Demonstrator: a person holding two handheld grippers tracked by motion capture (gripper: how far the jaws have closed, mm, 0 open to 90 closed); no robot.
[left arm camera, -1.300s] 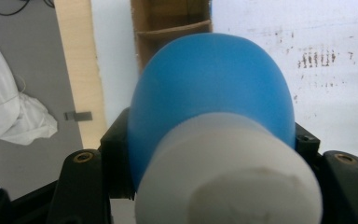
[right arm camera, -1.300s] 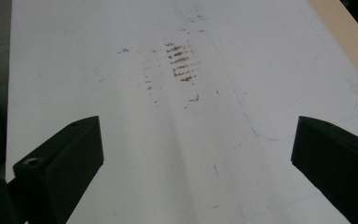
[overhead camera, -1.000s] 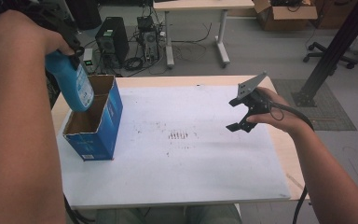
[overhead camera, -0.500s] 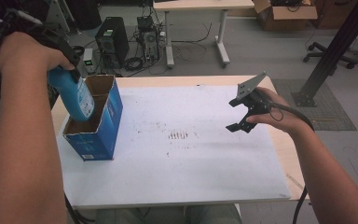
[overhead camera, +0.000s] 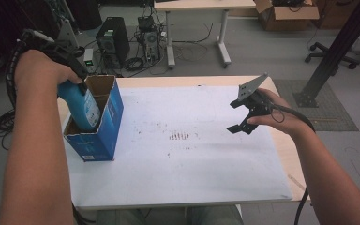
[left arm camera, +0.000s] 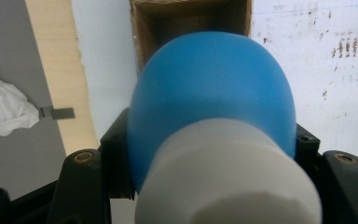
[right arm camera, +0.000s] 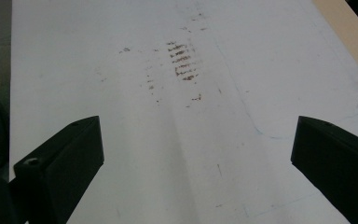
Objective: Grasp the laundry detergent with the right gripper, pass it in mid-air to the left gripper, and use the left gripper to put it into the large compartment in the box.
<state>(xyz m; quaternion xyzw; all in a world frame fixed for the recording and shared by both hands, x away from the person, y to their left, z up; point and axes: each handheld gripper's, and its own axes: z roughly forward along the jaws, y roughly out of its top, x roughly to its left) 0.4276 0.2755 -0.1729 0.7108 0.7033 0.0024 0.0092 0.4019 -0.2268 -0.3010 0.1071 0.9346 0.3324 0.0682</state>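
A blue bottle (overhead camera: pixel 82 105) with a white cap (left arm camera: pixel 228 182) is held in my left gripper (overhead camera: pixel 70 70), which is shut on it just below the cap. Its lower end sits inside the open top of a blue cardboard box (overhead camera: pixel 104 126) at the table's left side. In the left gripper view the bottle (left arm camera: pixel 209 93) hides most of the box's brown inside (left arm camera: pixel 182 23). My right gripper (overhead camera: pixel 244 115) hovers over the right part of the white table sheet (overhead camera: pixel 187 159), open, with nothing between its jaws.
Brown smudges (overhead camera: pixel 180 136) mark the middle of the sheet, and these smudges (right arm camera: pixel 184 60) lie ahead of the right jaws. The wooden table edge (overhead camera: pixel 281 150) runs along the right. Beyond the table stand a computer tower (overhead camera: pixel 110 40), cables and another desk (overhead camera: pixel 201 7).
My left gripper has lowered the blue bottle from above the box down into its open top. The right gripper has stayed where it was.
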